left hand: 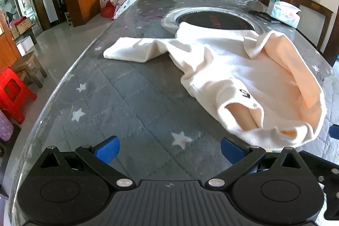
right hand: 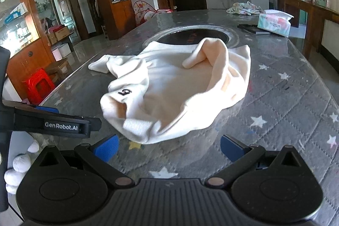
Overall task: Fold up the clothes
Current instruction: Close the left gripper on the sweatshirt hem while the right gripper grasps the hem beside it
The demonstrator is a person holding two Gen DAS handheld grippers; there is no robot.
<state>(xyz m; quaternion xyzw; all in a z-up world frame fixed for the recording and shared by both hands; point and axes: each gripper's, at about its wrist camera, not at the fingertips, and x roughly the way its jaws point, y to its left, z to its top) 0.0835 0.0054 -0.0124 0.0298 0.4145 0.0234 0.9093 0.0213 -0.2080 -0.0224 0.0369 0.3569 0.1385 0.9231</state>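
A cream-white sweatshirt (left hand: 228,69) lies crumpled on the grey star-patterned table (left hand: 131,99), one sleeve stretched out to the left and its hem bunched up, showing a peach lining. A small black mark sits near the cuff. My left gripper (left hand: 169,149) is open above bare table, just left of the garment's near edge. In the right wrist view the same sweatshirt (right hand: 173,86) lies straight ahead, and my right gripper (right hand: 168,148) is open with its blue pads just short of the near hem. The left gripper's black body (right hand: 57,123) shows at the left.
A round glass-rimmed inset (left hand: 214,18) sits in the table's middle, partly under the sweatshirt. At the far right lie a tissue pack (right hand: 274,23), a dark flat object (right hand: 250,28) and a patterned cloth (right hand: 243,7). A red stool (left hand: 12,92) stands left of the table edge.
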